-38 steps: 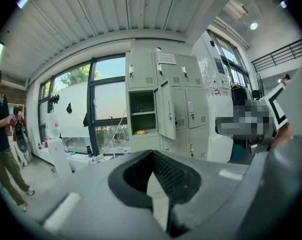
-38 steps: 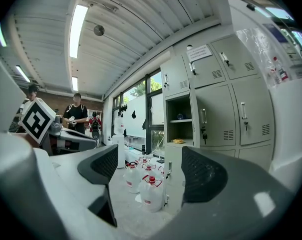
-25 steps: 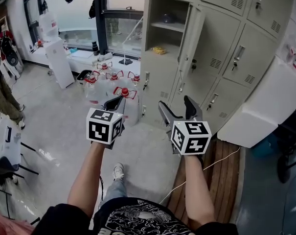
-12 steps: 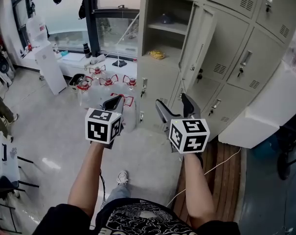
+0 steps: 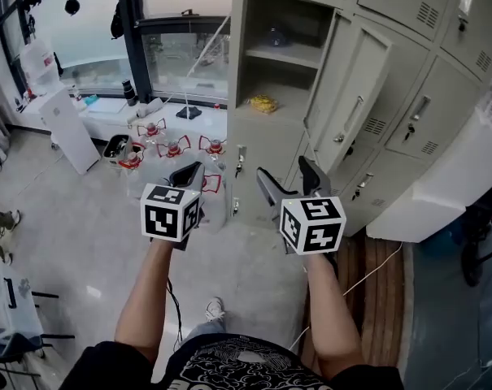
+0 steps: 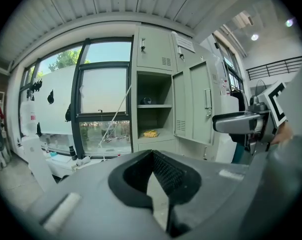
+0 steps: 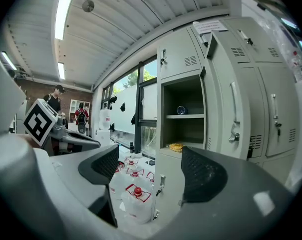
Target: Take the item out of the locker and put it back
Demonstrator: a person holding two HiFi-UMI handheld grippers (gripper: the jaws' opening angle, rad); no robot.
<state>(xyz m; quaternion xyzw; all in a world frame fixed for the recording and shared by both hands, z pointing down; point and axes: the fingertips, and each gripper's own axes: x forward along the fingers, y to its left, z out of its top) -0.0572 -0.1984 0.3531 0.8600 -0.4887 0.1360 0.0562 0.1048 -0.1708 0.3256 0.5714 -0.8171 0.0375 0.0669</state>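
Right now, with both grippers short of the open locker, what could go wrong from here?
1. The locker door hangs ajar on the right; the open right gripper could clip it reaching for the yellow item.
2. Water jugs crowd the floor by the locker's left side; a step closer may kick one.
3. The left gripper is shut, so it likely cannot grasp without opening first.
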